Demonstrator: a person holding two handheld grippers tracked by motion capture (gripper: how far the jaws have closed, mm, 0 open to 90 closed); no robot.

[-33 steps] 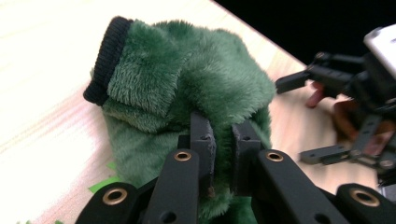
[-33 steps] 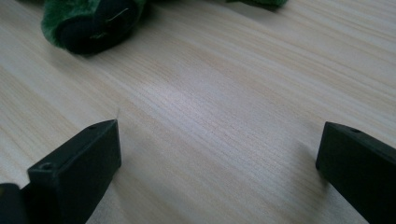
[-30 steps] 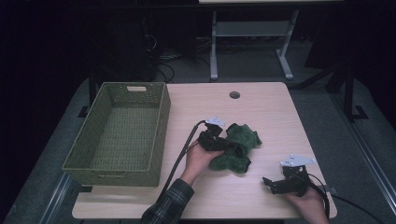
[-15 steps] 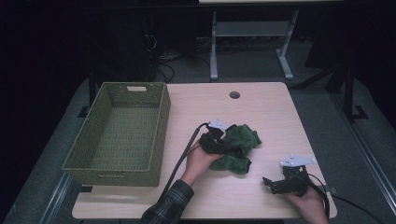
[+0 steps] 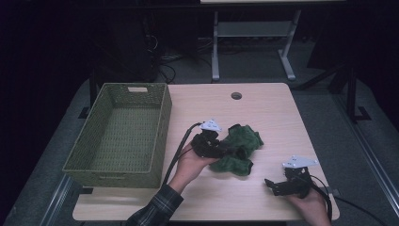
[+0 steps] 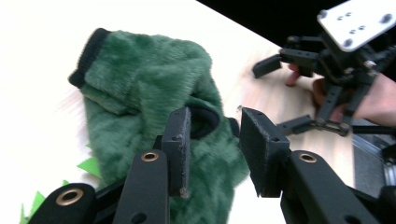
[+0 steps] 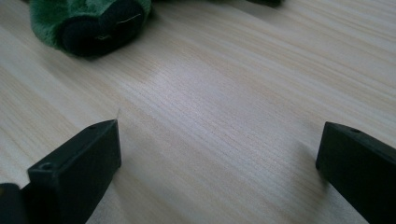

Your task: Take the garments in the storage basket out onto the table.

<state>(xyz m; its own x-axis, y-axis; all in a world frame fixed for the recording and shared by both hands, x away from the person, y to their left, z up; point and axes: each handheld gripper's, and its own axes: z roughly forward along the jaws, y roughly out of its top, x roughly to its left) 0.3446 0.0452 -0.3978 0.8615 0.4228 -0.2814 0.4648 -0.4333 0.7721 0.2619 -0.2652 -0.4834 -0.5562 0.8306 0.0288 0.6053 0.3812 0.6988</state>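
A green plush cloth with black cuffs (image 5: 242, 143) lies bunched on the table's middle, right of the basket. My left gripper (image 5: 225, 149) is at its left edge and points into it. In the left gripper view its jaws (image 6: 215, 126) have just been opening and stand partly apart, with the green plush (image 6: 140, 79) behind the gap and neither pad pressing on it. My right gripper (image 5: 273, 186) rests near the front right, apart from the cloth, and also appears in the left gripper view (image 6: 275, 95). Its jaws (image 7: 219, 140) stand wide open over bare wood, a cuffed end of the cloth (image 7: 93, 23) beyond them.
An empty green woven basket (image 5: 120, 89) stands at the table's left side. The light wood table (image 5: 273, 117) has a round cable hole (image 5: 236, 95) near its far edge. Behind the table are a metal stand and cables on a dark floor.
The left gripper's jaws have parted and the hand has lifted slightly off the cloth. The cloth stays bunched in the same spot. The right gripper has not moved.
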